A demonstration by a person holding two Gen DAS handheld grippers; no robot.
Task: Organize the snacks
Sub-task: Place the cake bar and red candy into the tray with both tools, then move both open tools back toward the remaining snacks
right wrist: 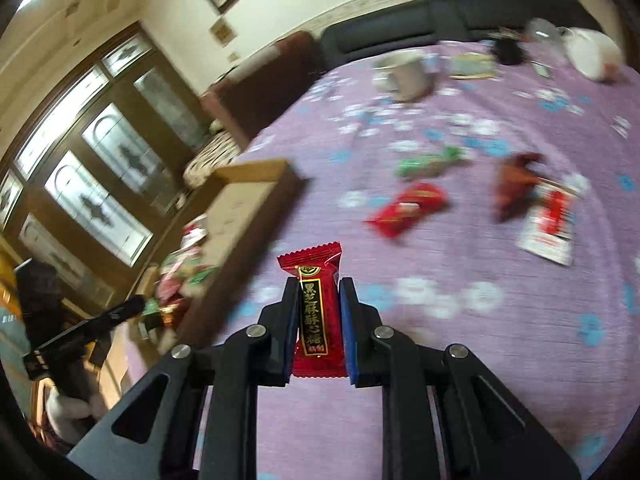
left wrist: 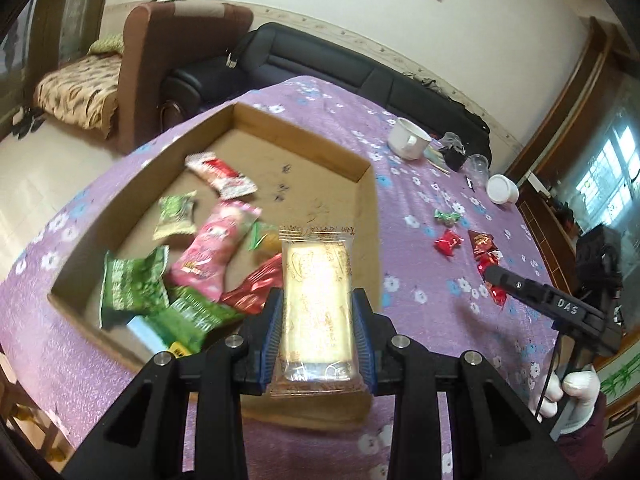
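Snacks look light, crinkly and slippery: left claw pinches a clear-wrapped biscuit pack mid-body above the cardboard box, right claw squeezes a red candy over the worktop.

A white mug is sitting on the table's purple flowered cloth, with a clear plastic cup and a white lidded tub lying nearby. Behind, a black sofa and a brown armchair are lining the wall.
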